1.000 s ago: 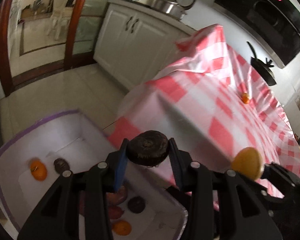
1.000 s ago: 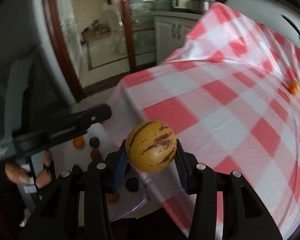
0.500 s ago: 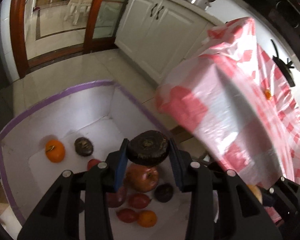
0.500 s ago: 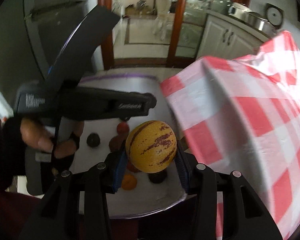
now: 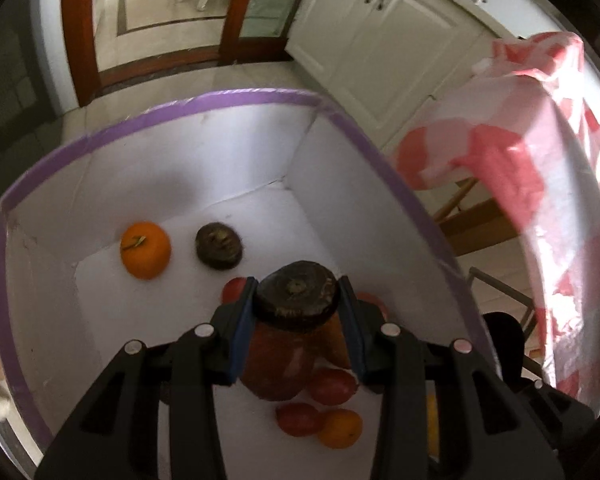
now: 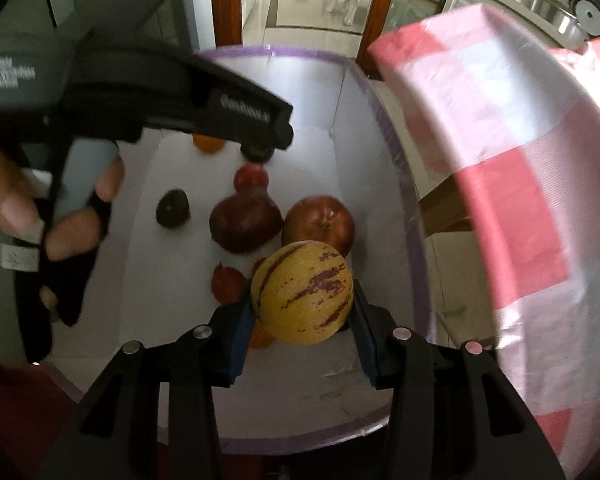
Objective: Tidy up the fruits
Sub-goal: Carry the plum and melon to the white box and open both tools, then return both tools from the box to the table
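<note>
My left gripper (image 5: pixel 298 306) is shut on a dark brown flat fruit (image 5: pixel 296 294) and holds it above the inside of a white box with a purple rim (image 5: pixel 236 98). On the box floor lie an orange (image 5: pixel 145 249), another dark brown fruit (image 5: pixel 219 245), a red apple (image 5: pixel 278 364) and several small red and orange fruits. My right gripper (image 6: pixel 302 308) is shut on a yellow melon with purple stripes (image 6: pixel 302 292), above the near part of the same box (image 6: pixel 396 152). The left gripper's body (image 6: pixel 172 100) shows in the right wrist view.
A table with a red and white checked cloth (image 6: pixel 512 160) stands right beside the box; it also shows in the left wrist view (image 5: pixel 540 184). White kitchen cabinets (image 5: pixel 380 28) and a wood-framed glass door (image 5: pixel 236 12) stand beyond on the tiled floor.
Both grippers have swung from over the checked table to above the white box and moved lower toward it. Each keeps its fruit.
</note>
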Available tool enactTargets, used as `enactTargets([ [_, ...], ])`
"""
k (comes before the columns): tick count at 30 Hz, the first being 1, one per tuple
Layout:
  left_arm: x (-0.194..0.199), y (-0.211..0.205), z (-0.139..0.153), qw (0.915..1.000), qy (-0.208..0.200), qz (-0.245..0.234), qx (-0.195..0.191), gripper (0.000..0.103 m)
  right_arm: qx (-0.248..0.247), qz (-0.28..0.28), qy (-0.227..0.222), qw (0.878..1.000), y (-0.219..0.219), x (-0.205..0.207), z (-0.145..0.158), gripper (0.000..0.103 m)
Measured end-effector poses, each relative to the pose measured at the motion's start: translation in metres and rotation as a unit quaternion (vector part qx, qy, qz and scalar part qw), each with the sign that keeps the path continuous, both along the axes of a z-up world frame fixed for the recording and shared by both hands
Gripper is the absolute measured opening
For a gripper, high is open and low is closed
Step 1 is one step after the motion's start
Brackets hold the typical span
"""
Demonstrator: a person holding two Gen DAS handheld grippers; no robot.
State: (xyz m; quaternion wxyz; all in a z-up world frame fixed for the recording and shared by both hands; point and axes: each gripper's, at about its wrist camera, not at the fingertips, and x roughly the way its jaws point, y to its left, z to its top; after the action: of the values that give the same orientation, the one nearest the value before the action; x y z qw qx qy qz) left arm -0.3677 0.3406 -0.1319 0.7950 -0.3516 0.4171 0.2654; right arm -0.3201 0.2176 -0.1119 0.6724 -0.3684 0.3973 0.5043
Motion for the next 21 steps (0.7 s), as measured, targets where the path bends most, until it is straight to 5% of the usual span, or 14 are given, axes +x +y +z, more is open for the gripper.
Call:
enactTargets([
  [11,-0.008,0.001,-0.002,0.9993,0.018,0.027,0.015,0.042,-0.004,0.018,-0.006,1.0,0.014,-0.009,-0.015,0.05],
  [15,-0.016,0.008,0.0,0.9977,0.013,0.063,0.02,0.078,0.009,0.016,-0.01,1.0,0.013,-0.009,-0.011,0.073],
  [21,-0.023,0.014,0.01,0.994,0.01,0.102,0.037,0.096,0.036,0.017,-0.014,0.999,0.008,-0.007,0.005,0.079],
])
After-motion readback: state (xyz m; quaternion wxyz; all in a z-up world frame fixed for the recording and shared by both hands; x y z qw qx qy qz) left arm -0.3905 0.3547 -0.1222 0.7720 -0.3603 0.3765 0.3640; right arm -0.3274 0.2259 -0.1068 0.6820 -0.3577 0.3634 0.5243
